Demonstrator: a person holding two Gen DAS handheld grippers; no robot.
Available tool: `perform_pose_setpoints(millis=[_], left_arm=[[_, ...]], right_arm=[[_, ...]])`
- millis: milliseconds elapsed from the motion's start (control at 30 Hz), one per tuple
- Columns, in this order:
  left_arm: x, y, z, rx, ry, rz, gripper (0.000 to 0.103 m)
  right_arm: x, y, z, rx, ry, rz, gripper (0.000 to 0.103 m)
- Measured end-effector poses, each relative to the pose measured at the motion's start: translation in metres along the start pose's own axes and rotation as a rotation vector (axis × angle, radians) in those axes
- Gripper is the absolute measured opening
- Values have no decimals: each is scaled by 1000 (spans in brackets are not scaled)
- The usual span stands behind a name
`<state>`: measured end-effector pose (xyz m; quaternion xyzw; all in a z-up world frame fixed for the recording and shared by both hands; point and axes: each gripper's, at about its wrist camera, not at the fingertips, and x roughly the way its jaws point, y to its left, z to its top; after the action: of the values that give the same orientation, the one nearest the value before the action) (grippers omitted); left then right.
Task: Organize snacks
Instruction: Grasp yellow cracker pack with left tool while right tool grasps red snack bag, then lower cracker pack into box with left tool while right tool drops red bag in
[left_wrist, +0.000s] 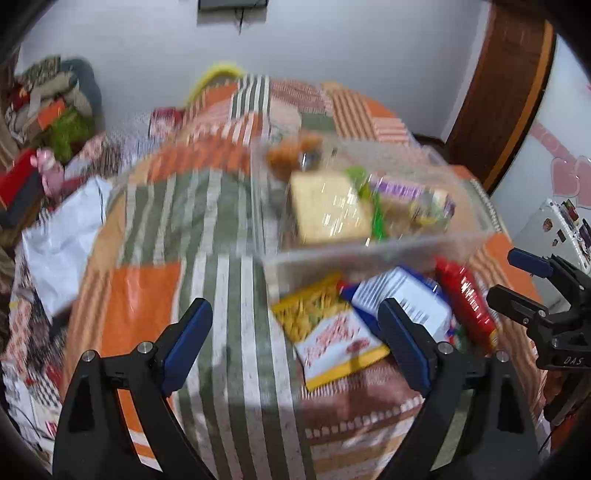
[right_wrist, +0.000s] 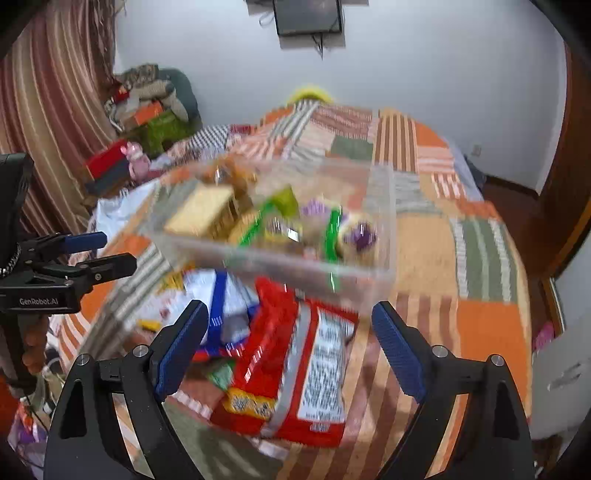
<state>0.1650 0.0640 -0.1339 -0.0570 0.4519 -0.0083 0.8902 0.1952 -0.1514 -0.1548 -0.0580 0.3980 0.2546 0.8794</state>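
Observation:
A clear plastic box (left_wrist: 461, 243) (right_wrist: 384, 221) sits on the patchwork bed and holds several snacks, among them a pale cracker pack (left_wrist: 328, 208) (right_wrist: 199, 210). In front of it lie a yellow-and-white packet (left_wrist: 328, 332), a blue-and-white pack (left_wrist: 406, 295) (right_wrist: 221, 291) and a red packet (left_wrist: 467, 299) (right_wrist: 291, 365). My left gripper (left_wrist: 295, 339) is open and empty above the bedspread, left of the loose packs. My right gripper (right_wrist: 290, 343) is open and empty, over the red packet. Both views are motion-blurred.
The patchwork bedspread (left_wrist: 147, 295) (right_wrist: 487, 325) covers the bed. A white bag (left_wrist: 62, 236) lies at its left edge. Piled clothes and boxes (left_wrist: 44, 110) (right_wrist: 147, 107) stand far left. A wooden door frame (left_wrist: 509, 92) is at right.

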Motion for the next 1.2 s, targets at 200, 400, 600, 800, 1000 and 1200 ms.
perform_pose_setpoints(millis=[200,400,600,800,1000,1200], left_arm=[[34,-1,-15,-32,95,-34,92],[54,-6,-18,-25,120,-27,92],[60,6,-25,-36,111,-8,92],[66,2,-22,-19,90,16,85],[69,-3,-22,11,64,39,55],[55,-1,-28,25,67,4,48]], right_arm=[[13,-9,-16,39,56,-9,89],[11,-22,-23,64,72,-33,89],[7,-36,-33,101,87,-20,89],[12,-39,-38,121,96,8,88],[8,-36,-37,102,86,53,66],[-2,-31,-41,80,68,50,62]])
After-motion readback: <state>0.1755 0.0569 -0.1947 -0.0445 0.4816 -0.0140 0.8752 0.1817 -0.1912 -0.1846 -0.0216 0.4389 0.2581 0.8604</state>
